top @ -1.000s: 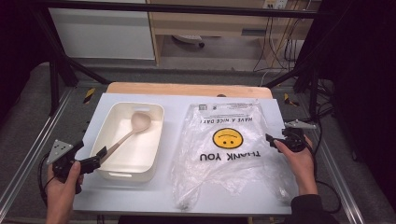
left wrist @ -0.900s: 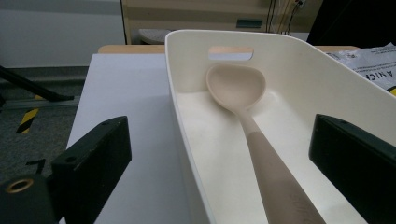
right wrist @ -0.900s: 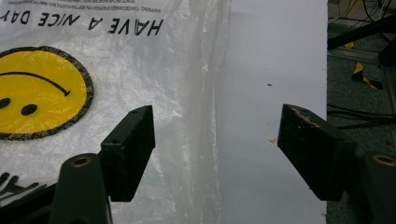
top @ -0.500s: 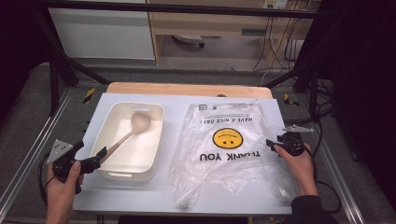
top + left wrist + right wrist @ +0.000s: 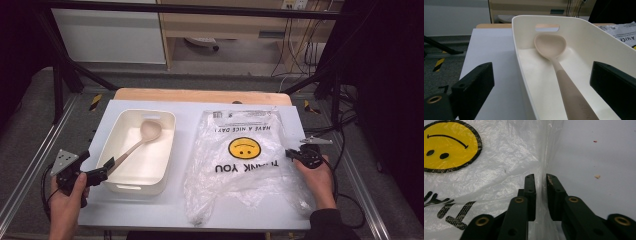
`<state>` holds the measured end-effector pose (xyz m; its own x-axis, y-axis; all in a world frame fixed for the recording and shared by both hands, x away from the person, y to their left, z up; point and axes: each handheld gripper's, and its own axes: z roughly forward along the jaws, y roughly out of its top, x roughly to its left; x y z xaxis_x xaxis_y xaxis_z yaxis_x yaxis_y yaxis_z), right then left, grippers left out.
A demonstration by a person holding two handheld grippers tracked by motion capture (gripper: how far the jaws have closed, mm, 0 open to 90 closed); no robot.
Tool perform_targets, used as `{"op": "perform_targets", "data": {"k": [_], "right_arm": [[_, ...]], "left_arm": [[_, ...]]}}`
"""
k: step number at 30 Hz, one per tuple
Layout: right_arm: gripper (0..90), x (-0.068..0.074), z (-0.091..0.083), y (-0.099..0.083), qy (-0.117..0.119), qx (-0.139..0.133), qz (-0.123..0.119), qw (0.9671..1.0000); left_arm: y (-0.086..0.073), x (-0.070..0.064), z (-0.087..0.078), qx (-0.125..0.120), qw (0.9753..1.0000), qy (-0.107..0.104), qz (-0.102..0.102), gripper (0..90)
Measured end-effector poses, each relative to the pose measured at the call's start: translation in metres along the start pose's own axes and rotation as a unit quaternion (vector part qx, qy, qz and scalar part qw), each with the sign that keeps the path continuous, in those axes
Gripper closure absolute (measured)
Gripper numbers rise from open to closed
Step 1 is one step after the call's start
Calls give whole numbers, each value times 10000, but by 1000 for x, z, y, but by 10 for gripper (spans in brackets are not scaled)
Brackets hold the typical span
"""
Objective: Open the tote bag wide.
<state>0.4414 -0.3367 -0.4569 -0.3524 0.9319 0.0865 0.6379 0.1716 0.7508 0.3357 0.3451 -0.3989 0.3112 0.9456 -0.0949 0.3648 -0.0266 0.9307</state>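
Note:
A cream plastic bin (image 5: pixel 169 150) sits at the table's left with a beige spoon (image 5: pixel 150 131) lying in it, handle towards me. My left gripper (image 5: pixel 103 169) is at the bin's near left corner, open wide. In the left gripper view its jaws straddle the bin's wall (image 5: pixel 524 72) and the spoon handle (image 5: pixel 571 97) without touching them. A clear plastic bag (image 5: pixel 240 175) with a yellow smiley lies flat at centre right. My right gripper (image 5: pixel 291 154) is at the bag's right edge. In the right gripper view, that gripper (image 5: pixel 541 185) is shut on a raised fold of the bag (image 5: pixel 499 157).
The white table top (image 5: pixel 200 107) ends at a wooden strip at the back. Metal rails run along both sides of the table. Cables trail off to the right. A few small crumbs (image 5: pixel 597 176) lie on the bare surface right of the bag.
My right gripper has shifted a little left and towards me onto the bag's right edge. The left gripper, bin and spoon have stayed put.

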Motion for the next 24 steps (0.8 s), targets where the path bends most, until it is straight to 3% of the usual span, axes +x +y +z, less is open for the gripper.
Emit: {"op": "perform_targets", "data": {"k": [8,24], "right_arm": [[900,0,2,1,60,-26,219,9997],[900,-6,8,6,-252,-227,574,9978]], "left_arm": [[0,0,0,-7,10000,-2,5,53],[0,0,1,1,10000,-18,-6,50]]}}
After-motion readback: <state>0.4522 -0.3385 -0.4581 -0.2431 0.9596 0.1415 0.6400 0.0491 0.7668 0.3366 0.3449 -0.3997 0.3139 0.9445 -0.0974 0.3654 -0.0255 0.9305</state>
